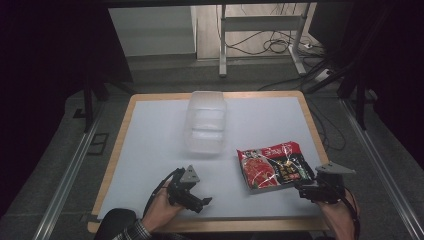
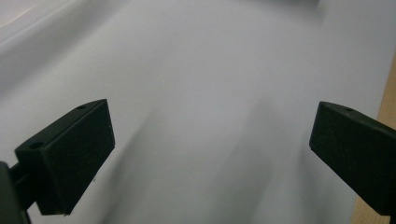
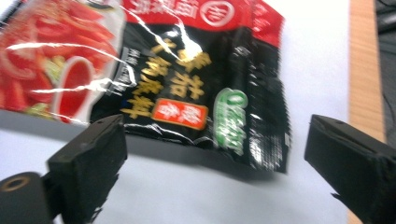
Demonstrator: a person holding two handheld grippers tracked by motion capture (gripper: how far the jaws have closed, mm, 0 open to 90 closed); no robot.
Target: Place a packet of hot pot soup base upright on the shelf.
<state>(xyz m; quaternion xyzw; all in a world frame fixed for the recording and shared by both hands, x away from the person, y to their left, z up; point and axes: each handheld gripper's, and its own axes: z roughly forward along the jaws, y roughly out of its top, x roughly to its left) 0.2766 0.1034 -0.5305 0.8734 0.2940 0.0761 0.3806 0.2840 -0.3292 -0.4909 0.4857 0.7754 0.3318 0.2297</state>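
Observation:
A red and black noodle packet [image 1: 272, 166] lies flat on the white table sheet at the right front. In the right gripper view the packet [image 3: 187, 79] lies just ahead of the jaws, its near black corner between them but untouched. My right gripper [image 1: 306, 191] stands open at the packet's near right corner. A clear plastic tub [image 1: 205, 123] stands in the middle of the table, farther back. My left gripper [image 1: 204, 203] is open near the front edge, left of the packet, with only bare sheet between its jaws [image 2: 210, 154].
The white sheet [image 1: 150, 140] covers a wooden table [image 1: 117, 145] whose rim shows on all sides. Beyond the far edge stand a metal desk frame [image 1: 260, 30] and loose cables on the floor. Dark stands flank the table at left and right.

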